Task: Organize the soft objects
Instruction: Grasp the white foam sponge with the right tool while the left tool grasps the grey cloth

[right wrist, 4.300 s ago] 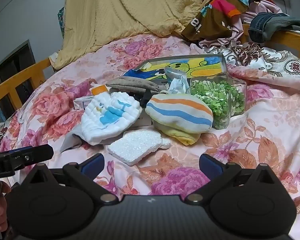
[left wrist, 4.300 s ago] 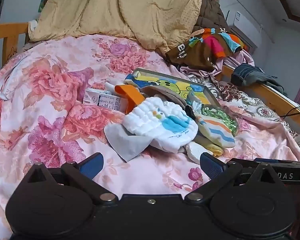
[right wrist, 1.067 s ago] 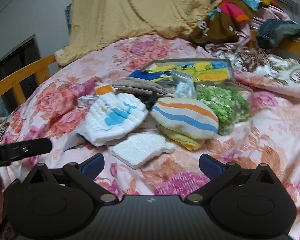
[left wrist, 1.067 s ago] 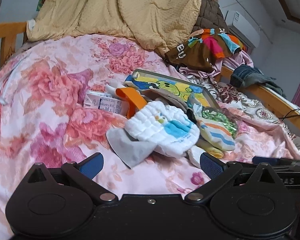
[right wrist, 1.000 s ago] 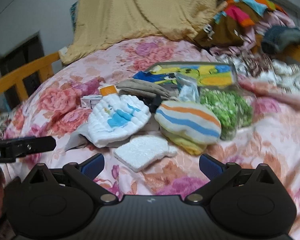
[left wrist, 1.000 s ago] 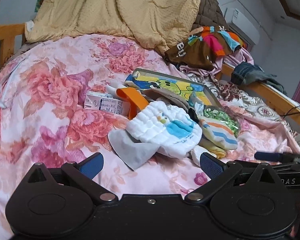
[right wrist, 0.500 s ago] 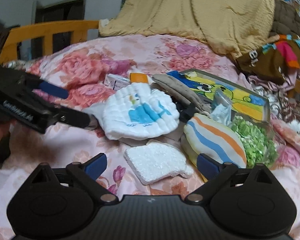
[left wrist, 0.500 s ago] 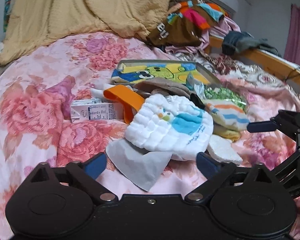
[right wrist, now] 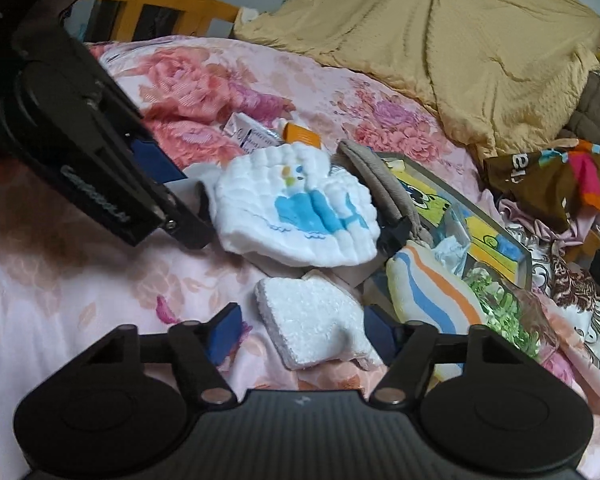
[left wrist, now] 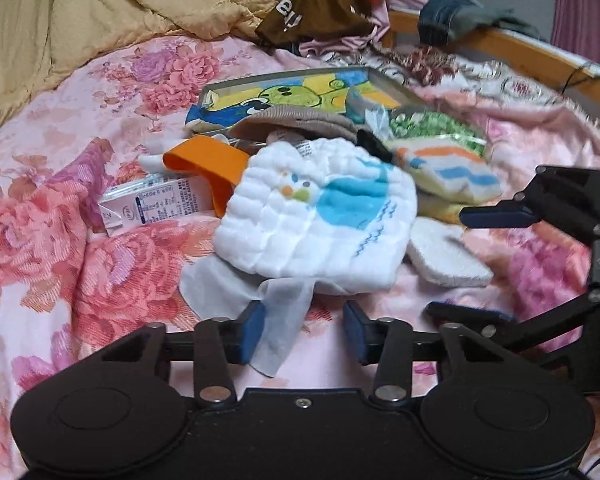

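Soft white foam slab sits between the right gripper's closing, half-open jaws, unpinched; a corner grip risks it slipping free.

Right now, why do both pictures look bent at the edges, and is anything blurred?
Left wrist view: the fisheye lens curves the bed rail and darkens the corners; the striped cloth is smeared by motion. Right wrist view: same curving; the left gripper is soft, the white foam piece sharper. Dim, even light, no glare.
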The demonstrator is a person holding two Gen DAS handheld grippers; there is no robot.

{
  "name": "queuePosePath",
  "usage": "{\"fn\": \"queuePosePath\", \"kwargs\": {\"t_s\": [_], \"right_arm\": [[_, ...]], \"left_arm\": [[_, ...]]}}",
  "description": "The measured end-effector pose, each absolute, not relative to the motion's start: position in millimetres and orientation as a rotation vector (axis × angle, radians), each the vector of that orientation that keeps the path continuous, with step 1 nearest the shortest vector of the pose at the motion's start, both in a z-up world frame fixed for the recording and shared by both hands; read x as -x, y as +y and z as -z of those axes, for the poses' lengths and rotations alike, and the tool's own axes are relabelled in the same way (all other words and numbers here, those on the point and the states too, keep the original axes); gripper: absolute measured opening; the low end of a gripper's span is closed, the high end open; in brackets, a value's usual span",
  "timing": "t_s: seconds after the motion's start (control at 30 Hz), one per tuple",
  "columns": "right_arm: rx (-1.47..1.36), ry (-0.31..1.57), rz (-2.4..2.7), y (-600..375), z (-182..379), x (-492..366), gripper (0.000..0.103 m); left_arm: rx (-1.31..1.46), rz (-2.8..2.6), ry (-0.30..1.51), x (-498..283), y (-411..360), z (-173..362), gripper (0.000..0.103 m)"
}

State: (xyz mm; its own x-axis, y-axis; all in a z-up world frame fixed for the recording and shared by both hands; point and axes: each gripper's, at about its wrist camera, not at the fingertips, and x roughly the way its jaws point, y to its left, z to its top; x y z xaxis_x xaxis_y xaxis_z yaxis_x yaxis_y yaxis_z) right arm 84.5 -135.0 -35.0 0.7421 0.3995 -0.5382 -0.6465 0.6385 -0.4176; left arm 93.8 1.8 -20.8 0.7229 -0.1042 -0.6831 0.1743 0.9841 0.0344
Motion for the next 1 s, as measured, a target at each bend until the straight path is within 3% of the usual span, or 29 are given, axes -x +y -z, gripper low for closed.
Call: {"fn": "queuePosePath", "kwargs": {"t_s": [0.23, 0.33, 0.37, 0.4, 0.6, 0.77, 1.0], "right_arm": [[0.586, 0.413, -0.602, -139.1, 28.2, -89.2, 0.061], [0.558, 0.436, -0.610, -140.7, 29.4, -95.4, 0.047], [0.549, 0.443, -0.619, -142.2, 29.4, -95.1, 0.036], [0.538, 0.453, -0.626, -142.9, 29.2, -95.7, 0.032], [0.543, 0.437, -0.581, -147.7, 23.5, -94.6, 0.027], [0.601, 0.413, -0.499, -147.2, 25.5, -96.0, 0.027], [0.461, 0.422, -0.542, -164.1, 11.7, -100.0, 0.014]], "left_arm": [[-0.092, 0.107, 0.775, -102.3, 1.6, 18.8, 0.036], [-0.045, 0.086, 0.785, -103.9, 4.1, 17.6, 0.033], [-0.012, 0.077, 0.786, -103.8, 5.8, 17.2, 0.032], [0.017, 0.068, 0.786, -103.3, 6.8, 17.0, 0.030], [0.111, 0.011, 0.767, -96.7, 6.9, 12.2, 0.007], [0.196, 0.013, 0.731, -91.5, 6.9, 1.9, 0.003], [0.361, 0.132, 0.693, -86.1, 8.6, -5.9, 0.003]]}}
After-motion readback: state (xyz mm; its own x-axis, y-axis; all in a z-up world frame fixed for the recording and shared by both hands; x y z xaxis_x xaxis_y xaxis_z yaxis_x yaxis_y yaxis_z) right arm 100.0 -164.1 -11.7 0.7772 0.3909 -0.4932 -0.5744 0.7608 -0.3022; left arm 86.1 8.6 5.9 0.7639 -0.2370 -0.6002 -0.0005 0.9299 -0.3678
